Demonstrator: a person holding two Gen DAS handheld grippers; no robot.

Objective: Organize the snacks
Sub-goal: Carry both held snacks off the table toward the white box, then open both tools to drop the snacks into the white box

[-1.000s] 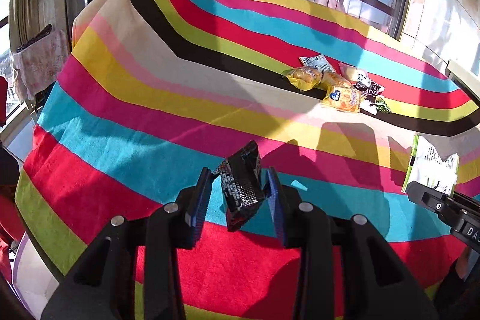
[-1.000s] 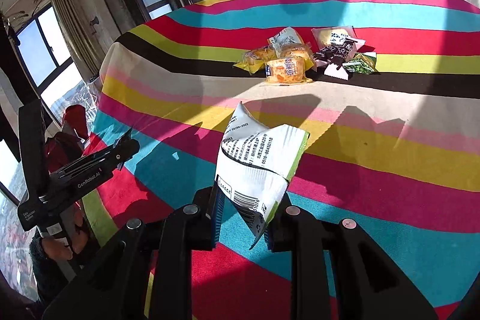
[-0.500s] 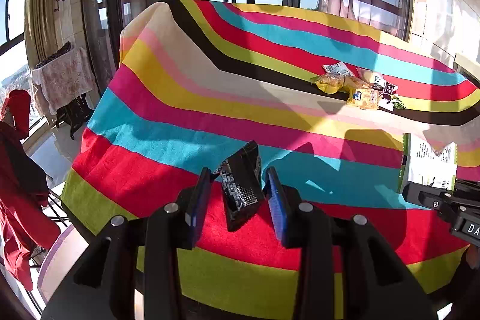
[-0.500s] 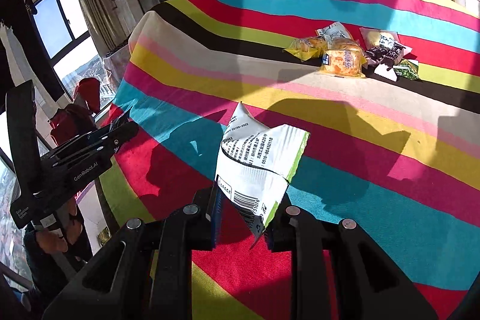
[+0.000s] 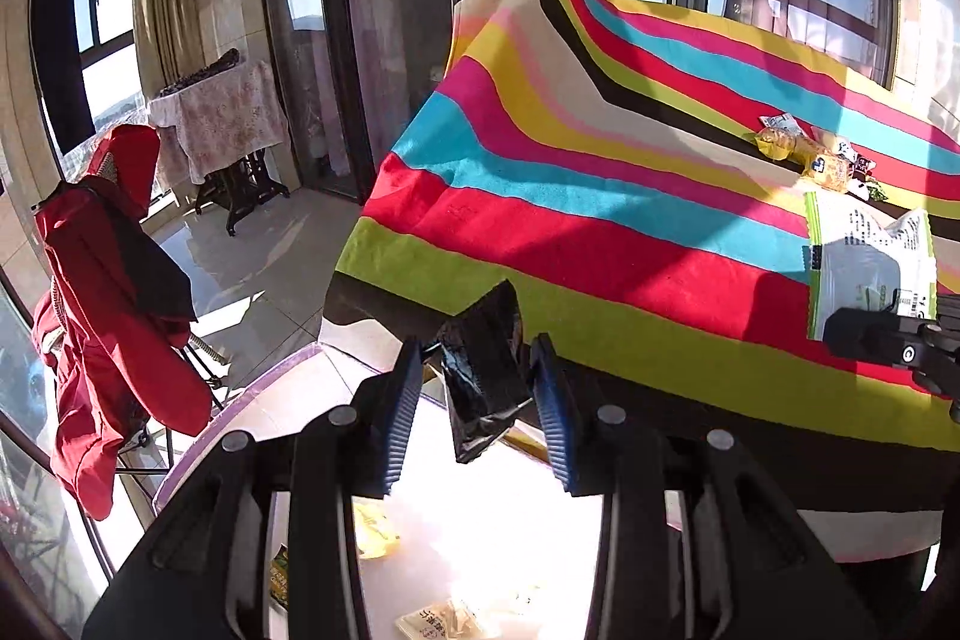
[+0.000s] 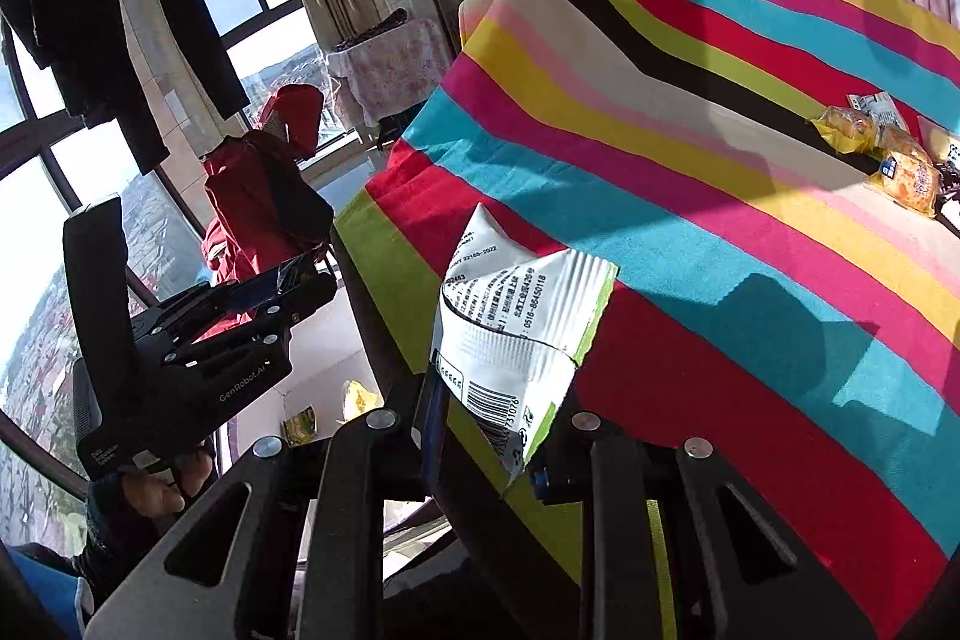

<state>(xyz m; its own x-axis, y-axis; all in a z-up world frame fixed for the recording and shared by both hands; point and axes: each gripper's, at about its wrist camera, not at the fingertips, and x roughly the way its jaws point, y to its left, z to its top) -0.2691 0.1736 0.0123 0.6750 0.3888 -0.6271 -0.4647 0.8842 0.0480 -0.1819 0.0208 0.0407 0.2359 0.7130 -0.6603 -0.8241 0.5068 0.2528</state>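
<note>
Both hands have swung left off the striped table (image 5: 600, 196) since a second ago, and the views that were filled with cloth now look past its near-left corner to a pale, sunlit bin (image 5: 288, 376) below. By the look of it, the carry is nearly over and the drop comes next.

On the left, the left gripper (image 5: 474, 394) pinches a small black snack packet (image 5: 483, 370) between its blue pads, right over the bin, where a few yellow and white packets (image 5: 372, 532) already lie. To its right, the right gripper (image 6: 480, 436) is pressed tight on the lower edge of a white-and-green snack bag (image 6: 516, 334), which hangs over the table's near edge, not yet over the bin.

Far right on the cloth, a cluster of wrapped snacks (image 6: 882, 148) waits, well apart. A red jacket on a stand (image 5: 102, 304) sits left of the bin, near but clear. The left gripper lies between the right one and the bin.
</note>
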